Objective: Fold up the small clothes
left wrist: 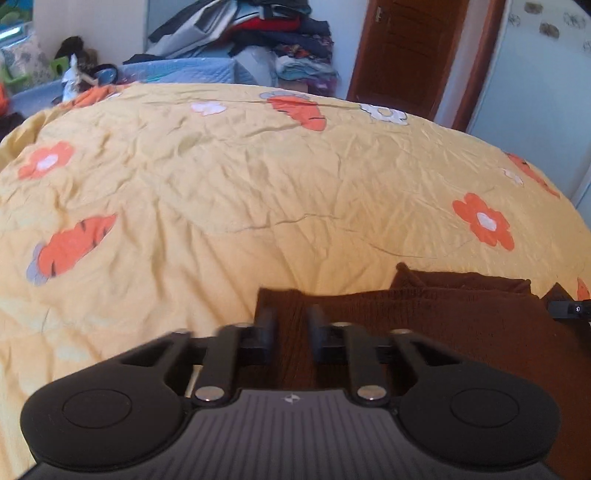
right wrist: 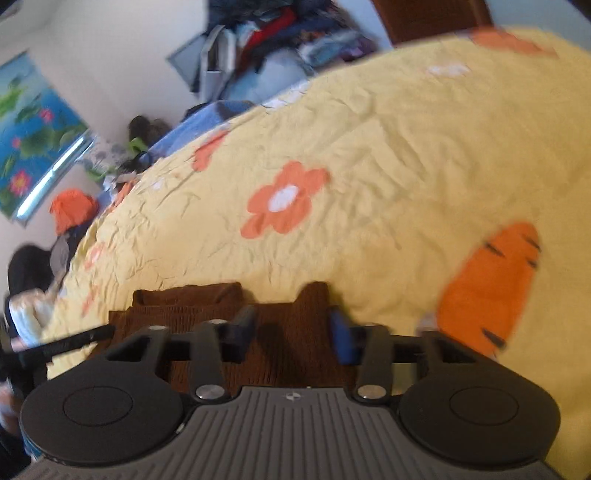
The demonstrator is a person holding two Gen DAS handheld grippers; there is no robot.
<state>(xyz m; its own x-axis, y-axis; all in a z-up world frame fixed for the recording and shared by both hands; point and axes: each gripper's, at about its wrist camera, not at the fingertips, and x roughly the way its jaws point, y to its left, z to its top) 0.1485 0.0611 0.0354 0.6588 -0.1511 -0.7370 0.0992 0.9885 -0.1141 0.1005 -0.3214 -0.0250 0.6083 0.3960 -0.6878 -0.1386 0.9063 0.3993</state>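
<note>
A dark brown knitted garment (left wrist: 461,325) lies flat at the near edge of the yellow bedspread (left wrist: 258,177). My left gripper (left wrist: 291,314) sits at the garment's left corner, shut on it, and brown cloth fills the narrow gap between the black fingers. At the other side my right gripper (right wrist: 291,325) is shut on the garment (right wrist: 184,299), with a thicker bunch of brown cloth between its fingers. That view is blurred. A finger (left wrist: 570,308) of the right gripper shows at the right edge of the left wrist view.
The bedspread (right wrist: 369,147) carries orange flowers and carrots and stretches far ahead of both grippers. Beyond the bed stand a pile of clothes (left wrist: 266,33), a blue cover (left wrist: 177,70) and a brown door (left wrist: 406,48). More clothes (right wrist: 70,214) lie at the bed's left.
</note>
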